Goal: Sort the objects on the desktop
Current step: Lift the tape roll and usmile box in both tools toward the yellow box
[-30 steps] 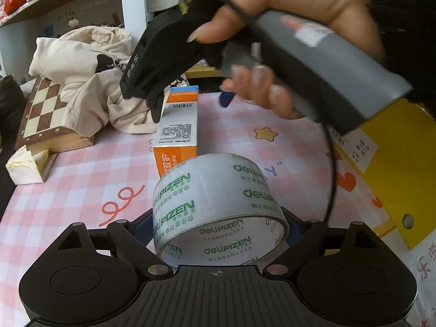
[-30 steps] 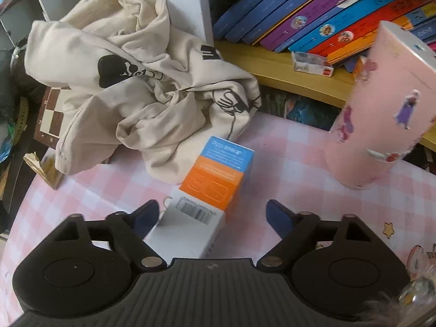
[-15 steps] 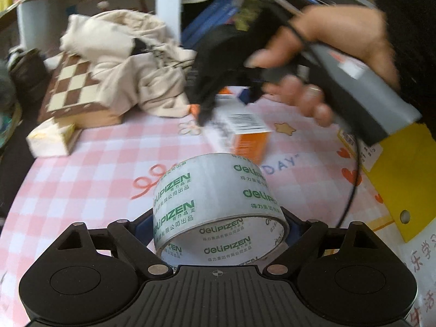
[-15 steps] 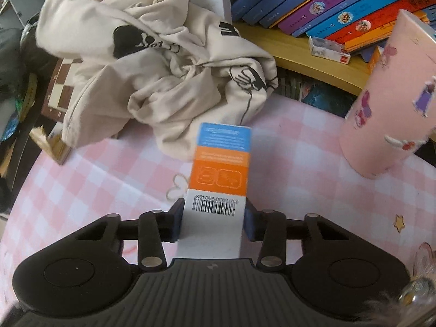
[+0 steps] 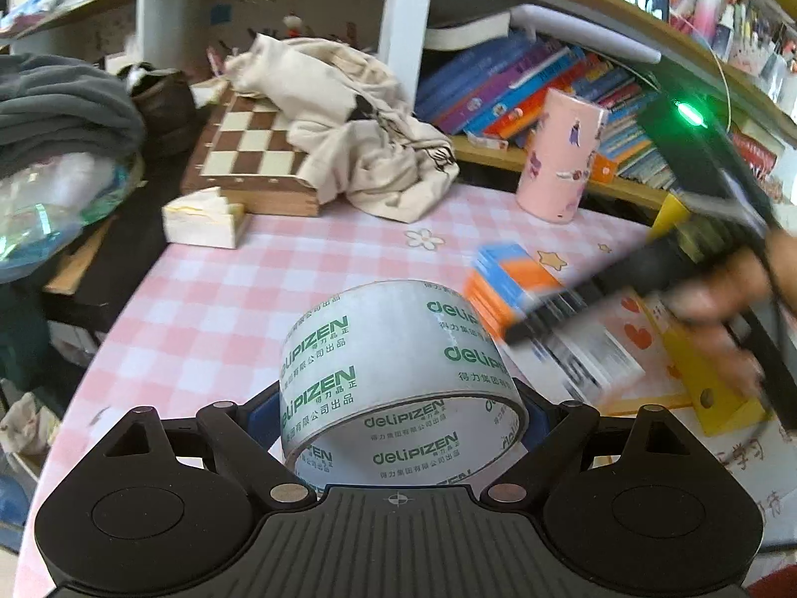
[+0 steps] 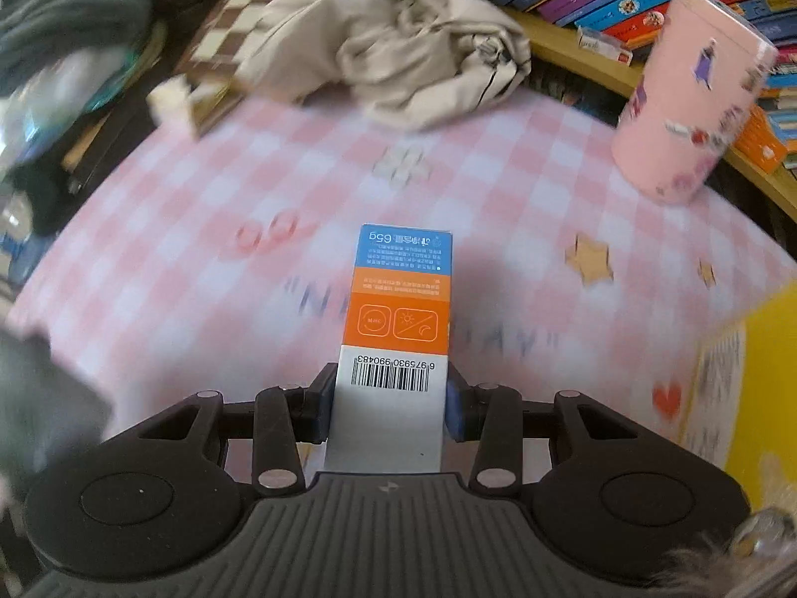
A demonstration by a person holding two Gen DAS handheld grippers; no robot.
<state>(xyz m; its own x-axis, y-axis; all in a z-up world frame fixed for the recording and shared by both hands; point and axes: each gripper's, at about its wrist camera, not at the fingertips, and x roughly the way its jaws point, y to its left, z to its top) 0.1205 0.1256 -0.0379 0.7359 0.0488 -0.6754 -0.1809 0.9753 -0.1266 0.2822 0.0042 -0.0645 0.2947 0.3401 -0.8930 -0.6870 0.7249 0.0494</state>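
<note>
Left gripper [image 5: 398, 411]: clamped on the tape roll, blue pads pressed on its two outer sides.
Tape roll [image 5: 398, 378]: clear packing tape printed in green, "deliPIZEN"; held clear of the cloth, open core tilted towards the camera. Judged light, stiff while the ring keeps its shape, with a slick outer face; a grip across the full width looks safest, since a hard squeeze could ovalise it.
Right gripper [image 6: 387, 406]: closed on the carton, pads on its two long side faces at the barcode end.
Carton [image 6: 398, 309]: slim box, grey, orange and blue bands, marked 65g; carried above the table, far end pointing forward. Judged light, with thin card walls that dent under pressure; the hold sits near one end, so it may droop or swing.
Tablecloth [image 6: 199, 259]: pink and white check, with stars and lettering.
Yellow folder [image 6: 767, 373]: at the right edge of the table, just beside the carried carton's path.
Pink cylinder [image 6: 687, 99]: upright, stickered, near the shelf.
Beige garment [image 5: 348, 139]: crumpled at the far side, draped over the chessboard box [image 5: 249, 154].
Bookshelf [image 5: 548, 79]: rows of leaning books behind the table.
</note>
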